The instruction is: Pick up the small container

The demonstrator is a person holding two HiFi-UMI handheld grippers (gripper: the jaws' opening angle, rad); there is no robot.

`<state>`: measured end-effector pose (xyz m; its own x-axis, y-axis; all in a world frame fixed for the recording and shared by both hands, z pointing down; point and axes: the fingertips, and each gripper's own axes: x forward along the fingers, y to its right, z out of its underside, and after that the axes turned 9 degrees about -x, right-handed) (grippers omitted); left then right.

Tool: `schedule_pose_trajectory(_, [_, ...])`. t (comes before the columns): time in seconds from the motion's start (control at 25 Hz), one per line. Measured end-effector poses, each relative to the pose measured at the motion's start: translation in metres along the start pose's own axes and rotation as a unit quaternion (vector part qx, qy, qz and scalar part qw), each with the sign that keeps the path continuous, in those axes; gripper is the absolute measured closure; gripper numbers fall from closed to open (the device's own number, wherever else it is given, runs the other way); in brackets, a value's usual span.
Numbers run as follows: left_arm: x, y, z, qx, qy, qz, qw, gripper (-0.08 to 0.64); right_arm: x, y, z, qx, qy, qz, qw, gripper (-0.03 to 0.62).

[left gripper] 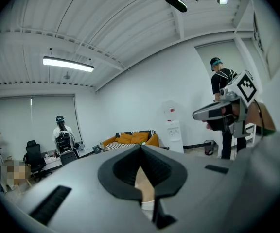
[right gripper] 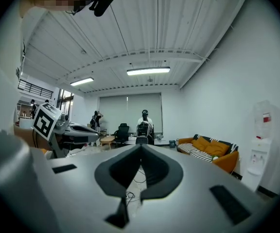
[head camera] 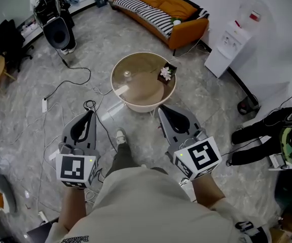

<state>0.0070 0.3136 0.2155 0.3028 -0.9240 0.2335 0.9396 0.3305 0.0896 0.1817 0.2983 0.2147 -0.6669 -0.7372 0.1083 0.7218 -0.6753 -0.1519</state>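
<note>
1. Small container (head camera: 128,75) carrier: round surface (head camera: 148,92) with a tan top, standing on the floor ahead of the person and well apart from both grippers.
2. Right gripper (head camera: 162,110): held low, short of the near right edge of the surface. Its fingers (right gripper: 123,169) are pressed together with nothing between them.
3. Left gripper (head camera: 89,114): held low, short of the near left edge. Its fingers (left gripper: 120,171) are likewise together and empty.
4. Dark tray with pale flowers (head camera: 167,73): at the far right edge of the surface.
5. Small container: apparently the little clear item toward the far left edge of the surface. It seems to stand upright but is too small to make out further.
6. Progress, as judged: nothing is done yet and the container is untouched. Still to come are the approach, parting the fingers, closing on the container and lifting it.
</note>
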Motion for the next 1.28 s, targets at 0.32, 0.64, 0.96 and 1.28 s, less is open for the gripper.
schedule_pose_trajectory(0.32, [0.034,-0.011,0.005,-0.013,0.003,0.018,0.9998,0.554,0.032,0.013,0.01,-0.006,-0.011,0.007,1.0,0.595])
schedule_pose_trajectory(0.64, [0.082,-0.044,0.004,-0.031,0.005,0.029,0.9991,0.554,0.087,0.03,0.023,-0.013,-0.034,0.003,0.999,0.595])
schedule_pose_trajectory(0.96, [0.145,-0.111,-0.001,-0.049,0.009,0.021,0.9985,0.554,0.172,0.054,0.031,-0.024,-0.071,-0.003,0.997,0.595])
schedule_pose_trajectory(1.28, [0.215,-0.196,-0.017,-0.061,0.0,0.037,0.9975,0.554,0.277,0.076,0.021,-0.02,-0.086,0.003,0.996,0.595])
